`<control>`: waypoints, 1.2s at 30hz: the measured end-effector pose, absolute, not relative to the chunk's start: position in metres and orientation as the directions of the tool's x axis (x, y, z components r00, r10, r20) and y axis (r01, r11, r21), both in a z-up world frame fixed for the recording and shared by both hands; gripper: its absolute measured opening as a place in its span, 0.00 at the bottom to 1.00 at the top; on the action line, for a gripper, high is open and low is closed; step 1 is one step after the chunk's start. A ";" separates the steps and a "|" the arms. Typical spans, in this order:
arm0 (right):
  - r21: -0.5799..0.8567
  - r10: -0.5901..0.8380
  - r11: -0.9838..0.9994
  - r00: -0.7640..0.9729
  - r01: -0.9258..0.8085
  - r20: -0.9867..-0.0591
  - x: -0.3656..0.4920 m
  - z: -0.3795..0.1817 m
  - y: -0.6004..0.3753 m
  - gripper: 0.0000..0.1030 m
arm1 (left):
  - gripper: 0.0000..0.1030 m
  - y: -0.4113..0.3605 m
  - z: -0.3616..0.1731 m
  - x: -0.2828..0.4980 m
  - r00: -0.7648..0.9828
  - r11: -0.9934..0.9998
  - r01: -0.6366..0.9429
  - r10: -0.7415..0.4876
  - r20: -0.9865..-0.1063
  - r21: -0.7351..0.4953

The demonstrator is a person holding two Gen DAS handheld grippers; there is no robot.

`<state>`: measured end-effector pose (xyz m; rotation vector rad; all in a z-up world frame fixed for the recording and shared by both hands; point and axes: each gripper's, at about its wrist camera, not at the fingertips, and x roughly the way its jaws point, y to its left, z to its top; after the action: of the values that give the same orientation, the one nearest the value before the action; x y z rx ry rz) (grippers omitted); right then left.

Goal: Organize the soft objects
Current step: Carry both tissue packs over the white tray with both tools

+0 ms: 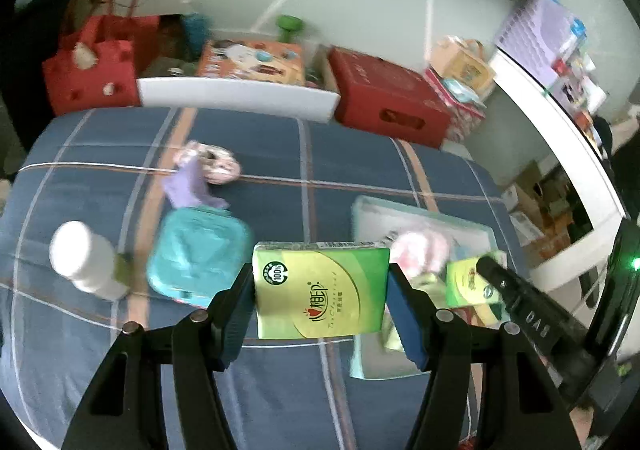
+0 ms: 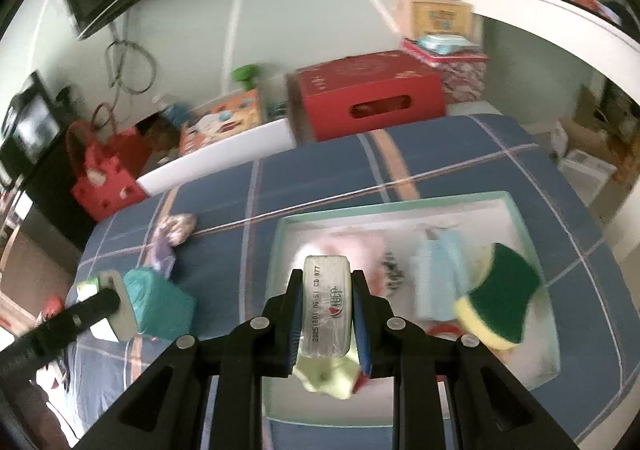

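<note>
While the left tool clamped a green tissue pack above the bed, the right tool gripped another pack edge-on over the tray, sponge at three o'clock.

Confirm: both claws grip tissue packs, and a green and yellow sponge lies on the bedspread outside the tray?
Not quite. The right wrist view shows the sponge inside the tray, not on the bedspread. Left claw and right claw do each grip a tissue pack.
</note>
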<state>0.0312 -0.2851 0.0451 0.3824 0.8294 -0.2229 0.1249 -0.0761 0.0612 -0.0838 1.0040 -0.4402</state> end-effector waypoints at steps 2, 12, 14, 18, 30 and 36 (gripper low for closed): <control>0.244 -0.071 0.892 0.652 0.379 -0.755 0.026 0.043 -0.300 0.23 | 0.63 -0.091 0.054 0.124 0.437 0.903 0.344 -0.396 -0.808 -0.257; 0.263 -0.186 0.780 0.612 0.568 -0.768 0.004 0.031 -0.378 0.23 | 0.63 -0.140 0.039 0.137 0.400 0.880 0.415 -0.405 -0.823 -0.231; 0.265 -0.195 0.773 0.613 0.576 -0.765 0.005 0.030 -0.385 0.23 | 0.63 -0.150 0.037 0.144 0.406 0.878 0.424 -0.403 -0.821 -0.222; 0.235 -0.239 0.759 0.596 0.607 -0.767 0.007 0.024 -0.400 0.23 | 0.63 -0.169 0.030 0.161 0.407 0.866 0.447 -0.422 -0.810 -0.227; 0.224 -0.296 0.746 0.612 0.628 -0.733 0.028 0.017 -0.436 0.23 | 0.63 -0.203 -0.008 0.200 0.358 0.830 0.473 -0.488 -0.796 -0.296; 0.228 -0.275 0.769 0.632 0.597 -0.725 0.050 0.012 -0.442 0.23 | 0.63 -0.215 -0.022 0.211 0.346 0.820 0.482 -0.503 -0.792 -0.310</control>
<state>0.0502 -0.4416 0.0118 0.4815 0.7293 -0.5210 0.2113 -0.2146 -0.0216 -0.0231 1.0358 -0.6390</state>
